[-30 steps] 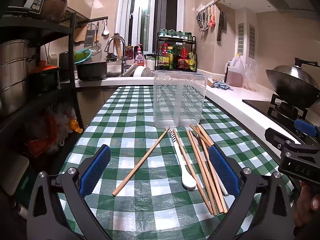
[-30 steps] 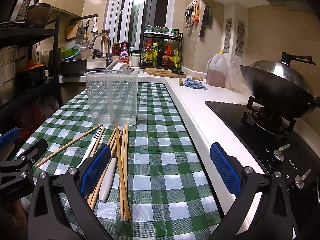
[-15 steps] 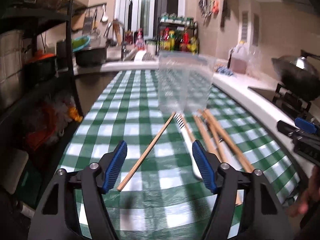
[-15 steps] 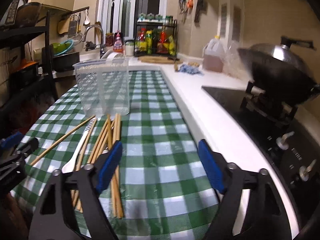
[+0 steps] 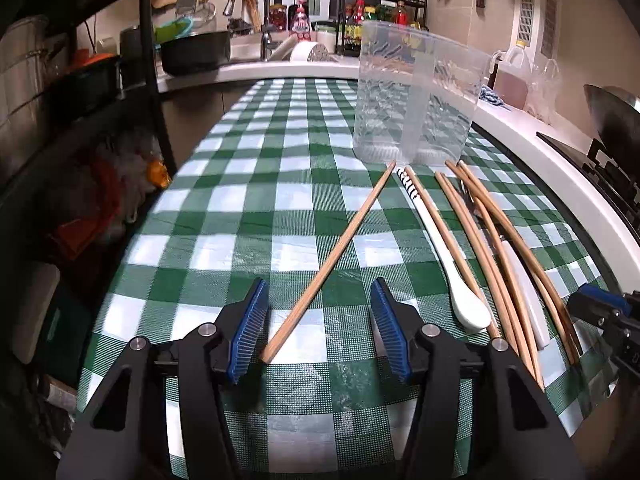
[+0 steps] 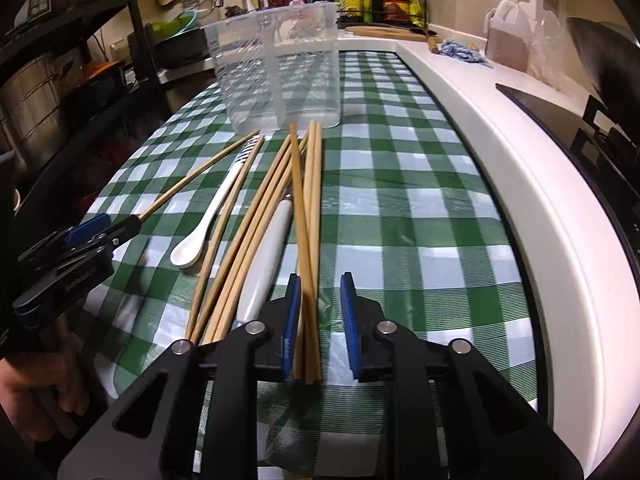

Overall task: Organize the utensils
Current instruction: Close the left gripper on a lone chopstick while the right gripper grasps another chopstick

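Observation:
A clear plastic utensil holder (image 5: 416,96) (image 6: 280,68) stands on the green checked tablecloth. Several wooden chopsticks and a white spoon (image 5: 460,280) (image 6: 204,228) lie in front of it. My left gripper (image 5: 318,328) is open, low over the cloth, with the near end of a lone chopstick (image 5: 332,256) between its pads. My right gripper (image 6: 320,320) is open but narrow, its pads either side of the near ends of two or three chopsticks (image 6: 308,220). A white utensil handle (image 6: 266,264) lies among the bundle.
A white counter (image 6: 520,184) runs along the right of the table, with a black hob and wok (image 6: 608,56) beyond. A dark shelf rack with pots (image 5: 60,80) stands left. The sink and bottle rack (image 5: 376,12) are at the back.
Both grippers have dropped towards the cloth and moved forward, and their jaws have narrowed around chopsticks. The right gripper has shifted left onto the bundle.

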A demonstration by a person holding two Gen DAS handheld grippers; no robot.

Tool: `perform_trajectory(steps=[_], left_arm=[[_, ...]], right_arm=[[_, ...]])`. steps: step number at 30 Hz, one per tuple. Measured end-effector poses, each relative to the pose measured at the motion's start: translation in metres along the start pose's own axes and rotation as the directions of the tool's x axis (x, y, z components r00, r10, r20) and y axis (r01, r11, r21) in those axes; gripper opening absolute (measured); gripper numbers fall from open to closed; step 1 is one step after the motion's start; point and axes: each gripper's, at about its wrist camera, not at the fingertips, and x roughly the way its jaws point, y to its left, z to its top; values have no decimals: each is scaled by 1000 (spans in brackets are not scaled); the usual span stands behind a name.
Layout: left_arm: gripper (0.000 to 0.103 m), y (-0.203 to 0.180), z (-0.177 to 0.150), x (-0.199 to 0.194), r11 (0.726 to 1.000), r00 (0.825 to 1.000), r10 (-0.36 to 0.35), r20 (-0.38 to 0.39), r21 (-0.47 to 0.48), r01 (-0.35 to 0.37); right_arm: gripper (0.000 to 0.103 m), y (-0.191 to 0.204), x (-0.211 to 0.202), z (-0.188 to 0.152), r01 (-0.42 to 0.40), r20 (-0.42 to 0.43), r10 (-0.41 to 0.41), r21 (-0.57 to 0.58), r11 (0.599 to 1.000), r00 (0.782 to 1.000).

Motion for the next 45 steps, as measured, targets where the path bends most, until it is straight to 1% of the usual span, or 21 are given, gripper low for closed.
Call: perform_trajectory(steps=[1,3,6,8,9,11,14,16,17,18,19,20,22,24,29,32,34,38,39,41,45], left_arm=[[44,2,0,4,1000,1000,-7,-13,-6,7],[41,3,-2,9,1000,999,-13,-39,-15,13],[29,0,-2,9,1000,999,-14,-41,-1,14],[23,-1,-2,9,1000,999,-17,-42,2,17],[17,-1,-2,8,1000,999,-21,-44,2,21],[12,2,-2,8,999,998,-33,-52,-7,33],[10,1,-5,4,997,995,-72,-68,-27,70],[10,-3,-8,1,995,993,-93,-79,-30,91],[10,-6,-10,-1,995,991,-102,-83,-25,100],[10,-9,-12,-2,994,991,-108,-84,-16,107],[10,-11,-13,-3,993,990,-114,-85,-6,114],[10,-13,-13,-4,993,990,-115,-86,5,116],[10,-16,-14,-4,994,991,-106,-80,21,108],[10,-15,-14,-3,994,991,-104,-79,18,106],[10,-16,-13,-2,995,993,-96,-73,20,98],[10,-16,-13,-1,995,993,-93,-68,23,95],[10,-16,-13,-2,995,993,-93,-66,24,95],[10,-15,-13,-2,995,993,-96,-63,23,98],[10,-15,-13,-2,995,994,-94,-62,25,96],[10,-17,-14,-2,996,995,-86,-58,34,88],[10,-22,-16,-3,996,996,-71,-47,60,73]], right_arm=[[14,-1,1,1,-2,-9,2,-2,1000,1000],[5,-2,3,2,-12,-27,12,-2,1000,1000],[0,-1,1,2,-31,-29,31,-10,999,999],[0,2,1,3,-37,-22,36,-22,999,999],[0,2,0,3,-37,-18,37,-23,999,999],[0,0,-4,4,-31,-2,31,-11,999,1000],[0,-5,-6,7,-29,5,29,0,1000,1000],[5,-8,-5,8,-21,-1,21,12,1000,1000],[15,-8,-3,7,-28,-11,28,10,1000,1000],[33,-7,-2,7,-29,-16,29,3,1000,999],[37,-6,-3,6,-17,-11,17,-3,1000,1000],[37,-5,-3,6,-1,-5,1,-9,1000,1000],[30,-4,0,5,4,-19,-4,-21,1000,1000],[16,-5,5,3,4,-41,-5,-21,1000,999],[7,0,6,1,-14,-52,11,-44,999,999],[6,-1,-1,3,-23,-19,23,-32,999,1000],[6,-3,-9,5,-13,24,13,-22,1000,1000],[6,-14,-15,9,56,68,-58,27,998,996],[6,-19,-13,10,79,65,-81,43,996,995],[6,-26,-10,10,74,46,-78,73,995,996],[6,-26,-5,10,100,27,-102,62,993,994]])
